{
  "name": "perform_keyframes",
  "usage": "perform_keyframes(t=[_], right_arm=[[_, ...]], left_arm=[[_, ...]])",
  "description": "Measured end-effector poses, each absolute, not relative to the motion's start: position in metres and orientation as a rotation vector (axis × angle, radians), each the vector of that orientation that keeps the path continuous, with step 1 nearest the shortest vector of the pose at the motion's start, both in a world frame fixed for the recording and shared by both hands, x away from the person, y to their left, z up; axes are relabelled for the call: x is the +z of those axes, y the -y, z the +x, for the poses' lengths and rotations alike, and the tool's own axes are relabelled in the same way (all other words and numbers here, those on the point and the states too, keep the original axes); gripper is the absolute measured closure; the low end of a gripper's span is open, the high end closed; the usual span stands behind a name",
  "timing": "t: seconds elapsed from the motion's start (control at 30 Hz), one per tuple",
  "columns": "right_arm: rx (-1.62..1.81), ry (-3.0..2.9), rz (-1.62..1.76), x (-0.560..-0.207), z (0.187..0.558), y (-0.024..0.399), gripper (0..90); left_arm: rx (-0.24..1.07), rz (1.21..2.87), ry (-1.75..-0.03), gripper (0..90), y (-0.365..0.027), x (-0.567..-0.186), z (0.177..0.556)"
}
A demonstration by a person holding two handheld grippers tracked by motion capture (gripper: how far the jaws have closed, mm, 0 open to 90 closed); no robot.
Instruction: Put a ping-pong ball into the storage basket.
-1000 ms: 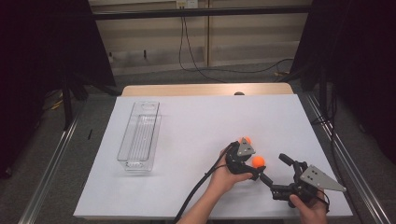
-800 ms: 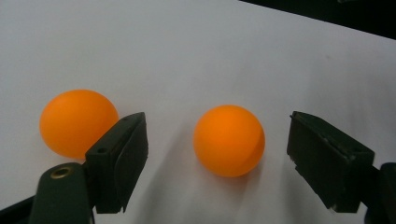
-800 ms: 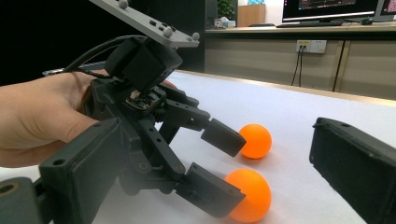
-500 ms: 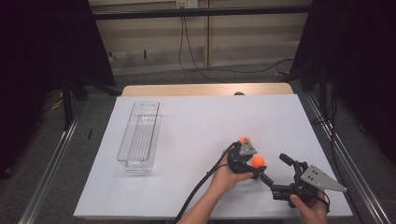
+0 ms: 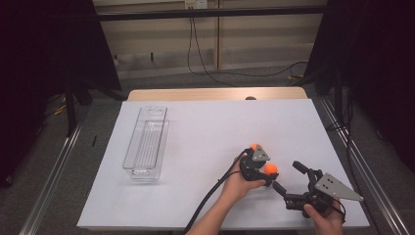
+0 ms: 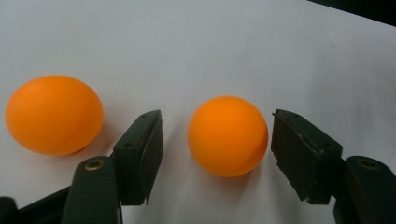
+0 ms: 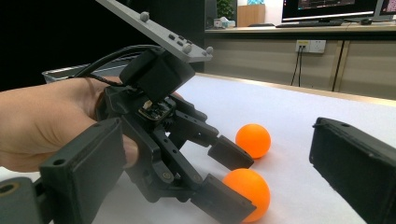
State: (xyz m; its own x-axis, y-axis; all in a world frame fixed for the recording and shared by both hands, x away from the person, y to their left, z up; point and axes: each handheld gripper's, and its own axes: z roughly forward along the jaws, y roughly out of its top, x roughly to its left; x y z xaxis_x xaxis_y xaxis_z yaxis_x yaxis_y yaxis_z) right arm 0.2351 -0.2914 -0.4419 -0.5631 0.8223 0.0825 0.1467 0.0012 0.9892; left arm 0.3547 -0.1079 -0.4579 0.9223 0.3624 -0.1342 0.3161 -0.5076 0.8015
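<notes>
Two small orange plastic balls lie on the white-covered bench, both in its right half toward the near edge; description proceeds from the left. Near the left edge of the bench stands a clear, long rectangular plastic tray (image 5: 146, 145), its long sides running from the near side toward the far side, well apart from the balls and both grippers. Right of the bench centre, the person's left hand (image 5: 236, 185) holds the left gripper (image 6: 215, 144), which carries a grey three-cornered plate and trails a black cable toward the near edge. In the left gripper view its two black jaws are spread apart, and the nearer orange ball (image 6: 227, 136) sits on the white surface between them; the right jaw appears to be at or just beside the ball, the left jaw stands apart from it, and the ball is not clamped. The second orange ball (image 6: 54, 114) rests outside the left jaw in that view, just beside it; in the high view it lies on the far side of the gripper. Nearest the right near corner of the bench, the person's right hand (image 5: 325, 219) holds the right gripper (image 5: 289, 177), jaws spread wide and empty, pointed toward the left gripper and close to it. The right gripper view shows both balls on the surface ahead, beside the left gripper's jaws.
</notes>
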Motion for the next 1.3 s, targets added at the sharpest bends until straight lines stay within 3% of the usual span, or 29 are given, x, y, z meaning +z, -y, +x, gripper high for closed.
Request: perform_keyframes(t=[0.13,0.43,1.3], right_arm=[[1.609,-1.739,0.999,-0.442,0.235,0.292,3.2],[1.610,-1.735,1.003,-0.441,0.235,0.293,3.3],[1.601,-1.744,0.999,-0.442,0.235,0.292,3.4]], left_arm=[[0.063,2.154,-0.460,36.5,0.112,-0.458,0.354],[0.046,2.179,-0.478,50.5,0.116,-0.459,0.354],[0.003,2.178,-0.502,50.9,0.098,-0.451,0.352]])
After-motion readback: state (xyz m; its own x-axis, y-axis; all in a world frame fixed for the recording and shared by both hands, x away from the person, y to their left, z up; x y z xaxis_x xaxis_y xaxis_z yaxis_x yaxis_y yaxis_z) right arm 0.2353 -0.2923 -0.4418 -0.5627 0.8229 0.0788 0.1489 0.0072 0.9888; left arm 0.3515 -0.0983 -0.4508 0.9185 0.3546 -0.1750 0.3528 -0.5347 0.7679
